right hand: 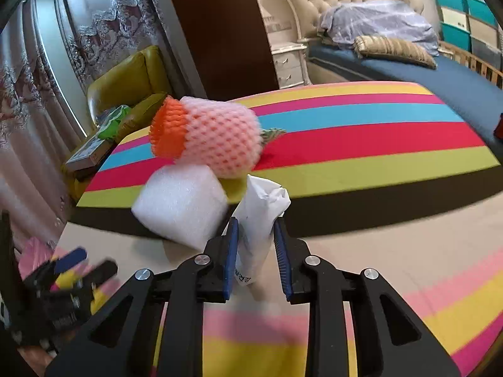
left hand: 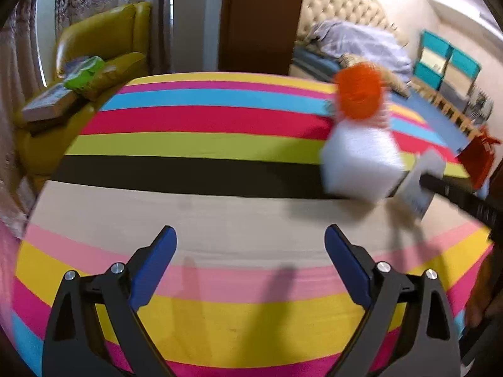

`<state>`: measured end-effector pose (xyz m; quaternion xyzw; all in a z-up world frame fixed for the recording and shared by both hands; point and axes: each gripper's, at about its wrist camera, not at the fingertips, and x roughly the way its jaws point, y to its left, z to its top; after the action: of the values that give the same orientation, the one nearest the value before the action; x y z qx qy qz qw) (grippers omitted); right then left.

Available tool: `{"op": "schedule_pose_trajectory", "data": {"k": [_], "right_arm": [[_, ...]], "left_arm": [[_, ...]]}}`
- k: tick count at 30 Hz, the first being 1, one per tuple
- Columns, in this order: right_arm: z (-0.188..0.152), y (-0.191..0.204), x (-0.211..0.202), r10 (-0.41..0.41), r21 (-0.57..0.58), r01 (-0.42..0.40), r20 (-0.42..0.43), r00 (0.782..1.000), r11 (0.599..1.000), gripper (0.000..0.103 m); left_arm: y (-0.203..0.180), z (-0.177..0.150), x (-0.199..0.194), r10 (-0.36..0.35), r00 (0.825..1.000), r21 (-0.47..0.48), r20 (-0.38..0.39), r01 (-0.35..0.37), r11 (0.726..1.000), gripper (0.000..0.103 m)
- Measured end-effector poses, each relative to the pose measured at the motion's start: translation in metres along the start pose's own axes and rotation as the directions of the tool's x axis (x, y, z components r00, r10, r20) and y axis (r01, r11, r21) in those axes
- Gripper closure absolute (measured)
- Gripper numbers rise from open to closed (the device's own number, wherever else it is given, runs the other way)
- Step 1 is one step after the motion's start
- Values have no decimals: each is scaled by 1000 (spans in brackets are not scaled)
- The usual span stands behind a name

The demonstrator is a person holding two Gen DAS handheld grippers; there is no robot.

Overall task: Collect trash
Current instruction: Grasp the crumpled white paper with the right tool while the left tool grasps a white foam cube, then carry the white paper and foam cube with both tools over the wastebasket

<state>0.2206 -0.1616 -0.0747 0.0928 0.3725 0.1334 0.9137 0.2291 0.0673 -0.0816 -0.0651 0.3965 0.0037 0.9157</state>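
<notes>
right hand-held gripper: closing on a crumpled white paper, its long axis running forward between the blue pads.
left hand-held gripper: standing wide, holding nothing.
trash: white foam block and pink-orange foam net are sitting just ahead-left of the held paper, over the striped desk.
nearer hand: seemingly the right.

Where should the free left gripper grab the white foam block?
Probably across the white foam block's two flat opposite faces, coming from its open left side: the right gripper, shut on the crumpled paper, crowds its right, and the foam fruit net sits above.
</notes>
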Motion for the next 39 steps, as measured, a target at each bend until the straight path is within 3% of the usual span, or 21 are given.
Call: {"op": "schedule_pose_trajectory", "data": {"k": [4, 14, 15, 16, 21, 28, 39], "right_arm": [[-16, -23, -27, -23, 29, 21, 44, 999, 999, 78], [-36, -57, -53, -37, 75, 31, 80, 996, 997, 78], [-38, -56, -55, -38, 71, 33, 82, 996, 997, 78], [-39, -56, -56, -40, 68, 34, 85, 996, 997, 78], [-43, -52, -59, -37, 55, 33, 79, 996, 998, 78], [-55, -32, -66, -45, -12, 46, 68, 997, 999, 78], [-71, 5, -73, 10, -97, -5, 52, 999, 995, 78]], "left_arm": [[-35, 2, 9, -57, 998, 42, -20, 58, 997, 11], [-99, 37, 43, -43, 999, 54, -11, 43, 998, 8], [-102, 38, 46, -41, 999, 59, -11, 42, 997, 17], [-104, 39, 50, -44, 999, 68, -20, 45, 997, 42], [-107, 29, 37, -77, 997, 101, -24, 79, 992, 41], [-92, -18, -11, -112, 994, 135, 16, 109, 985, 41], [-60, -61, -60, -72, 991, 165, 114, 52, 985, 41]]}}
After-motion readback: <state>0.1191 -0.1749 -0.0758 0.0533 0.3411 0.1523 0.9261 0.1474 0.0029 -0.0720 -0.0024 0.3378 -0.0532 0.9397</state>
